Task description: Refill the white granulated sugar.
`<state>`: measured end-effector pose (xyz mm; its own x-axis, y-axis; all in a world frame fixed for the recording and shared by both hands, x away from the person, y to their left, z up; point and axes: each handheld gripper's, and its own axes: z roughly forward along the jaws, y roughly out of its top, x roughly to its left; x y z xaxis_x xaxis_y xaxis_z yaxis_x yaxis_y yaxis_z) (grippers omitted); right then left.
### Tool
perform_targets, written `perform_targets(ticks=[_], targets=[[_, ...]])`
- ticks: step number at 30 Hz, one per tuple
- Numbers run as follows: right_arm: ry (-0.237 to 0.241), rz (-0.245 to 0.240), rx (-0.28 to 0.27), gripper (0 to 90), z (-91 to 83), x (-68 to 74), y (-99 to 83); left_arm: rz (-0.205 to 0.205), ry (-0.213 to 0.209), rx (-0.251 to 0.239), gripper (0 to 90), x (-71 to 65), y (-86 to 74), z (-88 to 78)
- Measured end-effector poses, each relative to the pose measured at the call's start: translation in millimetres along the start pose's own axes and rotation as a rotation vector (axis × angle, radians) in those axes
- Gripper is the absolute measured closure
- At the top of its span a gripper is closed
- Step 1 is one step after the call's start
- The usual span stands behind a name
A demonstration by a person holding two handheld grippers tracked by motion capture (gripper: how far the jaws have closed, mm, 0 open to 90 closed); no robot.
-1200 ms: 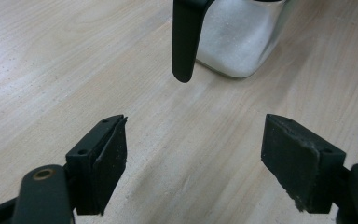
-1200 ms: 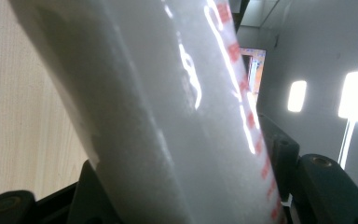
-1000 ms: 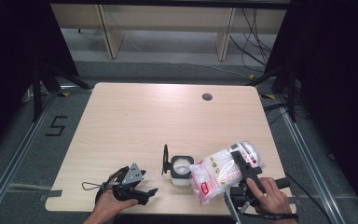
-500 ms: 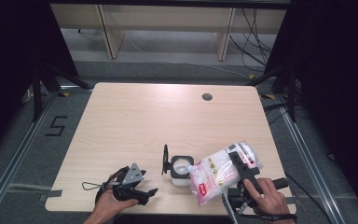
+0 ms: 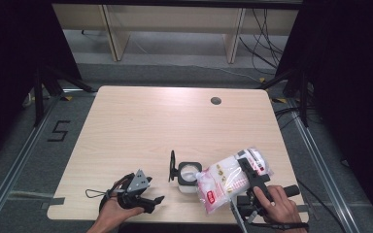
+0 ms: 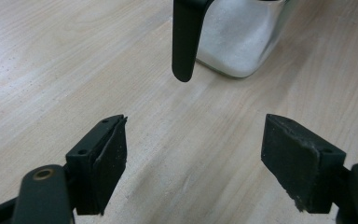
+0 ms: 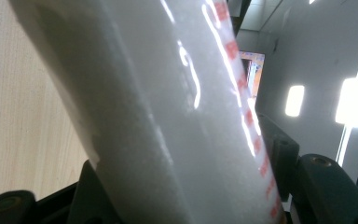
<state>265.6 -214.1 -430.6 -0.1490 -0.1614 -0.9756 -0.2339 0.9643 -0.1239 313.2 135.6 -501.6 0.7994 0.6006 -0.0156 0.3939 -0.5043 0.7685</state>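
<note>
While the right tool (image 5: 245,167) pinches the white-powder bag (image 5: 230,177), tilted with its low end just right of the open square jar (image 5: 189,174) on the surface (image 5: 141,126), the left tool (image 5: 150,199) rests spread, empty, left of the jar.

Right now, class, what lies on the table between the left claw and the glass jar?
In the left gripper view, only bare wood lies between the open left claw and the glass jar; the jar's black lid hangs toward the claw.
</note>
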Motion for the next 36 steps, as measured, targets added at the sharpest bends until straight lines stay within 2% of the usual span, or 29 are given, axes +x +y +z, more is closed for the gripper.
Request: perform_targets(ticks=[1,2,3,4,6,9,10,12,17,18,19,20,26,28,29,31,33,34,35,36], targets=[[-0.01,0.0,-0.011,47.4,0.7,0.2,-0.4,0.002,0.001,0.001,22.0,0.2,0.0,0.0],[-0.009,-0.036,-0.012,47.4,0.4,-2.8,0.2,0.001,0.001,0.001,22.0,0.1,0.0,0.0],[-0.006,-0.028,-0.007,47.4,0.1,-2.4,0.1,0.012,0.006,0.01,22.0,1.0,0.1,-0.3],[-0.003,-0.009,-0.007,47.4,0.6,-0.4,-0.3,0.002,0.002,0.002,22.0,0.3,0.0,0.1],[-0.01,-0.004,-0.006,47.4,0.2,-0.1,-0.2,0.001,0.001,0.0,22.0,0.2,0.0,0.0],[-0.001,-0.011,-0.006,47.4,0.3,-0.5,0.3,0.01,0.007,0.009,22.0,0.9,0.0,-0.1],[-0.009,-0.036,-0.013,47.4,0.3,-2.5,0.7,0.006,0.006,0.005,22.0,0.6,0.0,0.1],[-0.008,-0.043,-0.01,47.4,0.0,-3.4,1.1,0.002,0.001,0.001,22.0,0.2,0.1,0.0],[-0.004,-0.024,-0.003,47.5,-0.3,-2.1,0.5,0.002,0.001,0.001,22.0,0.2,0.1,0.1],[-0.007,-0.032,-0.006,47.5,-0.2,-2.7,0.7,0.007,0.002,0.001,22.0,0.3,0.2,0.0],[-0.01,-0.039,-0.01,47.5,-0.1,-3.3,0.8,0.032,0.004,0.002,22.0,1.7,0.7,-0.4],[-0.008,-0.035,-0.01,47.5,0.0,-3.1,0.7,0.0,0.002,0.001,22.0,0.1,-0.1,0.1],[-0.003,-0.035,-0.009,47.6,-0.1,-2.7,0.9,0.001,0.001,0.001,22.0,0.1,0.0,0.0],[-0.003,-0.005,-0.01,47.7,0.3,-0.4,0.0,0.001,0.001,0.001,22.0,0.2,0.0,0.0],[-0.013,-0.038,-0.018,47.7,0.3,-3.3,0.3,0.001,0.001,0.001,22.0,0.1,0.0,0.0],[-0.005,-0.002,-0.01,47.8,0.5,-0.4,-0.6,0.004,0.005,0.001,22.0,0.3,0.1,-0.3],[-0.018,0.0,-0.024,47.8,1.5,0.2,-1.4,0.004,0.011,0.002,22.0,0.5,0.0,-0.1],[-0.021,-0.013,-0.026,47.8,1.4,-0.7,-1.3,0.014,0.009,0.008,22.0,1.0,0.1,-0.7],[-0.014,-0.023,-0.025,47.8,1.3,-1.9,-1.2,0.002,0.003,0.001,22.0,0.2,0.0,-0.1],[0.003,-0.026,-0.002,47.9,-0.2,-2.5,-0.6,0.002,0.001,0.0,22.0,0.2,0.1,0.0]])
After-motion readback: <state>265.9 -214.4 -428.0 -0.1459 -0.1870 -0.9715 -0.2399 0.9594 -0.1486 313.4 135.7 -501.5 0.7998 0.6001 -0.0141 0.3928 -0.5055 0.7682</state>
